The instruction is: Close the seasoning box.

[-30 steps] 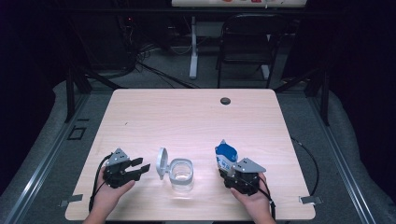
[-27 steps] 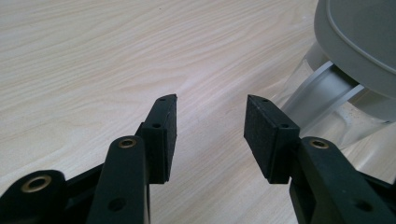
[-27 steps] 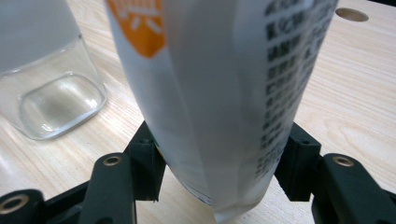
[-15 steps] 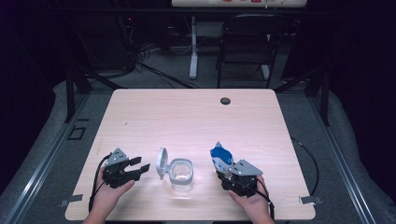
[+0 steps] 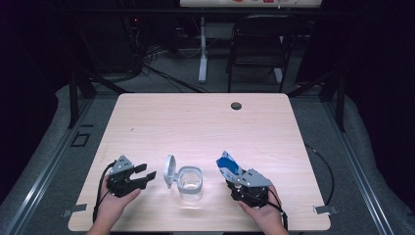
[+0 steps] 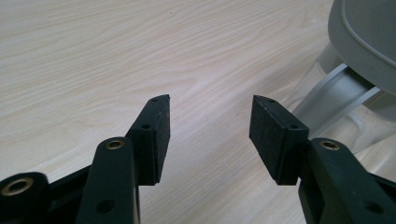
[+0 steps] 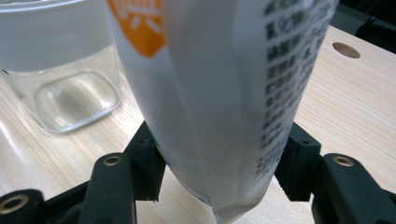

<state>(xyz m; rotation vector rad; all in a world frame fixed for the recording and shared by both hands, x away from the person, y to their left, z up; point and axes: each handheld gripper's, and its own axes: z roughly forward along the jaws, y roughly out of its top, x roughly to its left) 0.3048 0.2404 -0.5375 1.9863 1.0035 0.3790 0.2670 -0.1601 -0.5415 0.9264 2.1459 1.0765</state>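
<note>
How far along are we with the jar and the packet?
Done: the jar stands with its lid flipped open; the left gripper has just opened its jaws, nothing between them. In hand: the right gripper clamps the packet. Left: nothing seems to be in the jar yet.

Print on the pouch, none of it legible.
The pouch (image 7: 224,93) carries columns of small dark characters down its white side, too blurred to read, and an orange patch with white marks near the top, cut off by the frame. The jar (image 7: 60,70) beside it bears no lettering.
</note>
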